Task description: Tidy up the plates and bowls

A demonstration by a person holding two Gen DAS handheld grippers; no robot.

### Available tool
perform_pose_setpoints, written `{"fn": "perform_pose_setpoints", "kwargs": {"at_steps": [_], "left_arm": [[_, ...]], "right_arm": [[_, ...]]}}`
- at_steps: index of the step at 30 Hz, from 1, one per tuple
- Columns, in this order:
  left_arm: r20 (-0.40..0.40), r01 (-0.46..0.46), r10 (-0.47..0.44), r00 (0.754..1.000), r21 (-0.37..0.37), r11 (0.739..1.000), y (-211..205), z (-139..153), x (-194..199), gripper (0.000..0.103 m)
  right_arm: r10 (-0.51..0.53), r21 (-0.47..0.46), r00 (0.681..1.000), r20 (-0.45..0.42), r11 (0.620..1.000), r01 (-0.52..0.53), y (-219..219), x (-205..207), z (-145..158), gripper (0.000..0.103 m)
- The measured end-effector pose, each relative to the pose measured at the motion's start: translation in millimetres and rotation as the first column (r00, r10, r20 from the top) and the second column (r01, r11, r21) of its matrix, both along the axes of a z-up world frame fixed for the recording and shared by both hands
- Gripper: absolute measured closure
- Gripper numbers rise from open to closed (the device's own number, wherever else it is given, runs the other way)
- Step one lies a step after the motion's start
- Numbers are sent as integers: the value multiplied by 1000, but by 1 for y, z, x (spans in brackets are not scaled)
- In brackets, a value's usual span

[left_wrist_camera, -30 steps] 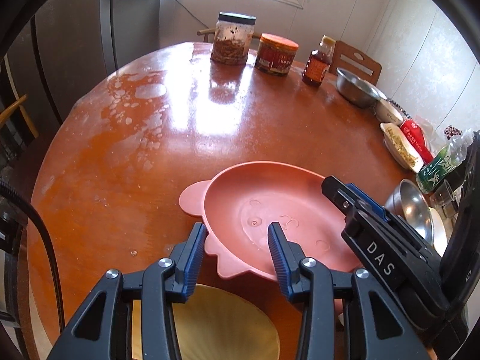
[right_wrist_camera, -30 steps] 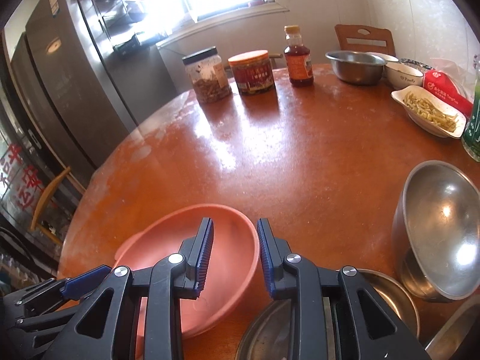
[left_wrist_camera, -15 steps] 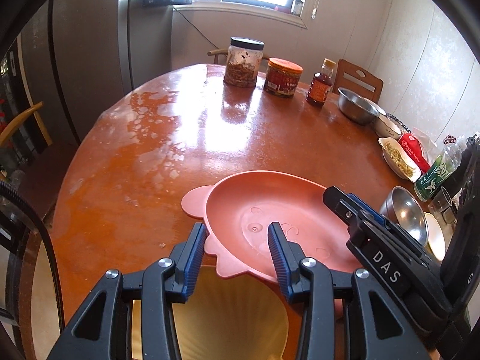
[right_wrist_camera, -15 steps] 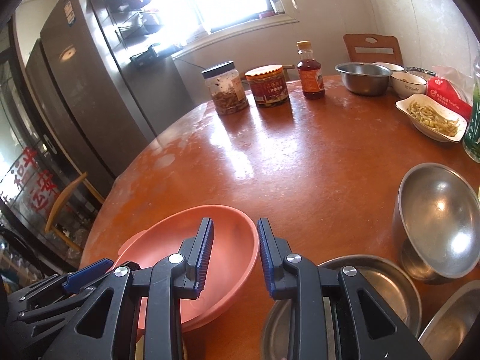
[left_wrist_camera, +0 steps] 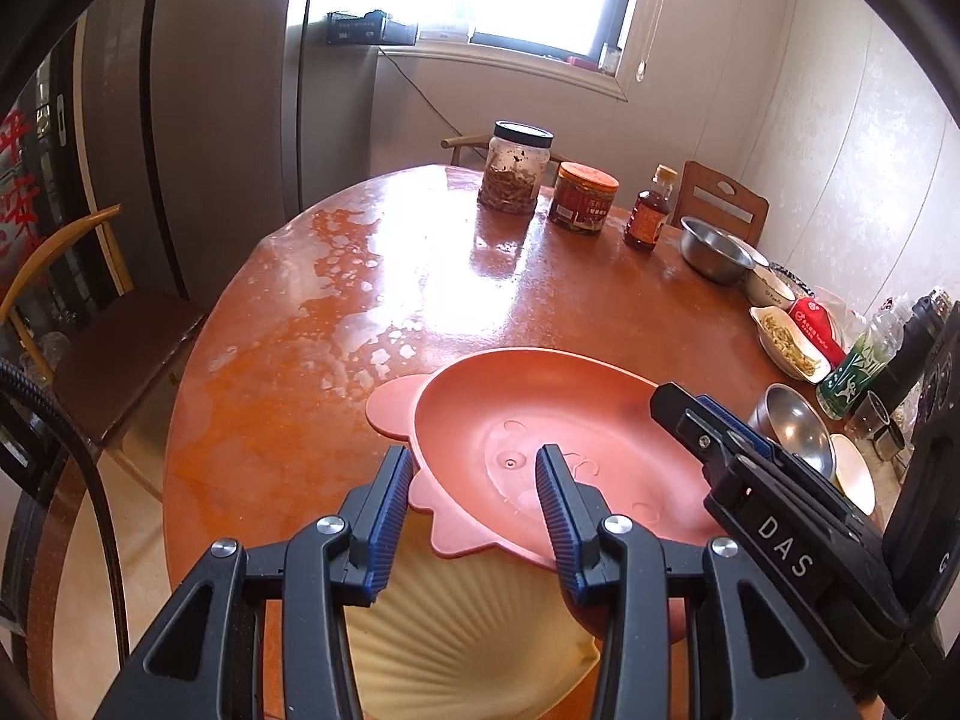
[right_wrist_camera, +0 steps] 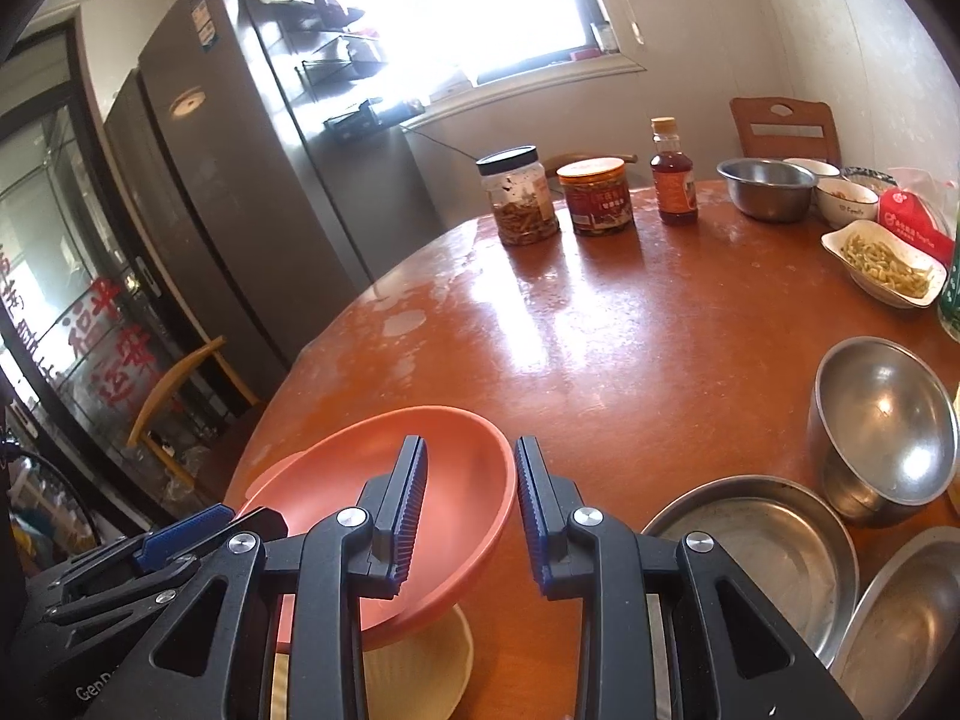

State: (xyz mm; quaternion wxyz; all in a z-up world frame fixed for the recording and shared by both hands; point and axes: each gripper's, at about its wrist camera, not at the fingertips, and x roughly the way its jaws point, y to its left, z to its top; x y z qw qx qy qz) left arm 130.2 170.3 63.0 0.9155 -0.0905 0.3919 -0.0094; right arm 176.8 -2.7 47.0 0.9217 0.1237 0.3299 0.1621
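Holding the pink plate [left_wrist_camera: 570,408] between two grips, over the 6 o'clock edge of the table [left_wrist_camera: 360,300] and apparently clear of the cream shell plate [left_wrist_camera: 480,630] beneath.

Left tongs [left_wrist_camera: 474,468]: narrowly parted, clamped across the eared rim at the plate's 7 o'clock, one pad outside the wall and one inside. Shallow bite on a sloping wall; risks sliding off if that hand pulls outward or twists.

Right tongs [right_wrist_camera: 468,462]: almost closed, pinching the rim at about 4 o'clock. Same danger there, and any mismatch between the two hands in height or pace likely tilts the plate, levers it out of one grip and drops it onto the cream plate.

Further toward 3 o'clock: steel pan [right_wrist_camera: 750,528] and steel bowl [right_wrist_camera: 882,420], near enough to be knocked by a rightward swing.
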Motion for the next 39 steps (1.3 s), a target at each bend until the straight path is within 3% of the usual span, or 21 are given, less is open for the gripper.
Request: {"fn": "perform_pose_setpoints", "kwargs": {"at_steps": [23, 39], "left_arm": [[25, -38, 37, 999, 16, 999, 5, -21, -64, 60], [13, -39, 39, 999, 20, 999, 23, -38, -65, 60]], "right_arm": [[56, -67, 997, 44, 996, -53, 12, -70, -6, 72], [99, -127, 995, 31, 987, -94, 27, -83, -19, 72]]}}
